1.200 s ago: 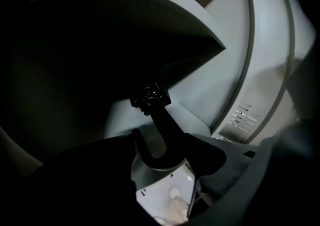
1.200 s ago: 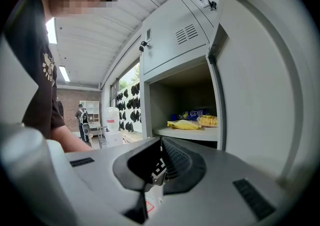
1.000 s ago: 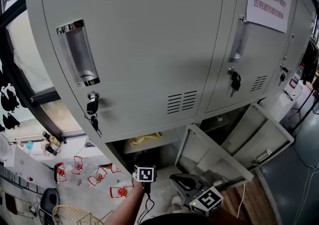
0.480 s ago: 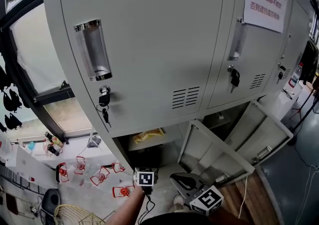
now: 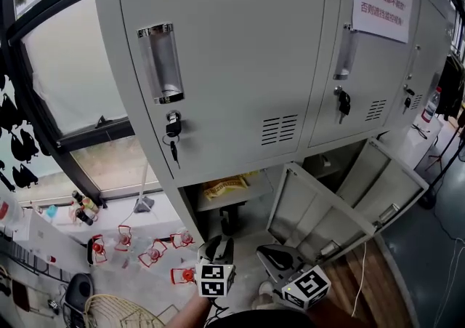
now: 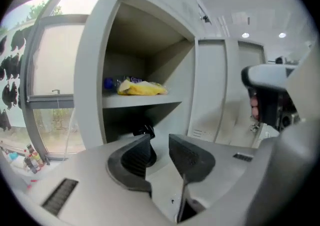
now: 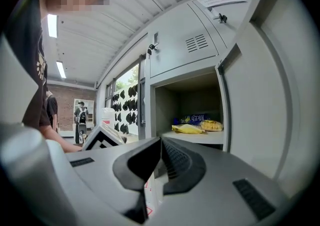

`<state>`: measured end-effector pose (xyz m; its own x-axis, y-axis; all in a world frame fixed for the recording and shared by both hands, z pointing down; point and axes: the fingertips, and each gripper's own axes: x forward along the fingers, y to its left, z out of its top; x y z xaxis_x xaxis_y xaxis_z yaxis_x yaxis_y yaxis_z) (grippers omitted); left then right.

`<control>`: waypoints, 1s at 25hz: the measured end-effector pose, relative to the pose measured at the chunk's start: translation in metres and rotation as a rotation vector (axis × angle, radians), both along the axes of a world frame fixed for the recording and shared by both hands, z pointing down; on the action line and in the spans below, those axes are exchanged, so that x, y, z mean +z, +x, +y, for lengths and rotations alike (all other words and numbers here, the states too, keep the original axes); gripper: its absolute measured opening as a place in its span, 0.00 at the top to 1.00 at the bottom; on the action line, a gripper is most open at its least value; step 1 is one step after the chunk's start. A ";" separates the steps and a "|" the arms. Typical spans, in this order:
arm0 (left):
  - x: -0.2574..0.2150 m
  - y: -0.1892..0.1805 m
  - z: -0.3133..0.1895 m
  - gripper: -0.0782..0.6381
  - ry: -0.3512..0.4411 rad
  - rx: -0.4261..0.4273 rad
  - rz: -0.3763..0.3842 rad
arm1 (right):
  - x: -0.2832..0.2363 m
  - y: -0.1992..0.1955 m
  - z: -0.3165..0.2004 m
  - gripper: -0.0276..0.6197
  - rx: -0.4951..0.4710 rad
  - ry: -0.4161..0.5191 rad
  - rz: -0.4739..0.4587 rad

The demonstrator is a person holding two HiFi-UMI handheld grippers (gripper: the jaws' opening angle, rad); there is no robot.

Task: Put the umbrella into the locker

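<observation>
The open locker [image 5: 190, 206] has a shelf with a yellow snack bag [image 5: 225, 187] on it. Below the shelf lies a dark thing [image 5: 231, 219], probably the umbrella; its black end [image 6: 145, 131] shows just behind my left jaw. My left gripper [image 5: 218, 248] hangs in front of that opening. Its jaws [image 6: 159, 142] have just been closing and still stand a little apart, with nothing between them. My right gripper [image 5: 267, 254] is beside it on the right, by the swung-out door. Its jaws [image 7: 160, 142] meet at the tips and hold nothing.
The locker door [image 5: 320, 210] stands open to the right. Closed doors above carry keys [image 5: 173, 134]. Red-and-clear items [image 5: 152, 252] and a wire basket [image 5: 116, 312] lie on the floor at left, below a window. A person [image 7: 81, 117] stands far off.
My left gripper has risen and drawn back from the low compartment, so its jaws now show in the head view. The right gripper has barely moved. The head view has shifted, showing more window.
</observation>
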<state>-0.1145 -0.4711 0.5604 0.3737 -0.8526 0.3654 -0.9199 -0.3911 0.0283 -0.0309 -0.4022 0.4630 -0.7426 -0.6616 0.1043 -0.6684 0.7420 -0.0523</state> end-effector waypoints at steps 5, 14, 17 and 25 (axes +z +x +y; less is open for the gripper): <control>-0.057 -0.023 0.032 0.83 0.141 -0.012 0.039 | -0.012 0.001 0.003 0.91 0.031 0.033 0.007; -0.160 -0.062 0.074 0.86 0.386 -0.039 0.060 | -0.044 0.002 0.010 0.91 0.075 0.113 0.033; -0.169 -0.069 0.082 0.86 0.409 -0.049 0.051 | -0.049 0.001 0.014 0.91 0.096 0.130 0.044; -0.148 -0.069 0.092 0.86 0.337 0.011 0.049 | -0.047 -0.014 0.025 0.91 0.103 0.130 0.063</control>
<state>-0.1834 -0.3787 0.4124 0.3939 -0.9180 0.0452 -0.9162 -0.3961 -0.0600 -0.0449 -0.3776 0.4161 -0.6647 -0.7449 0.0573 -0.7403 0.6670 0.0839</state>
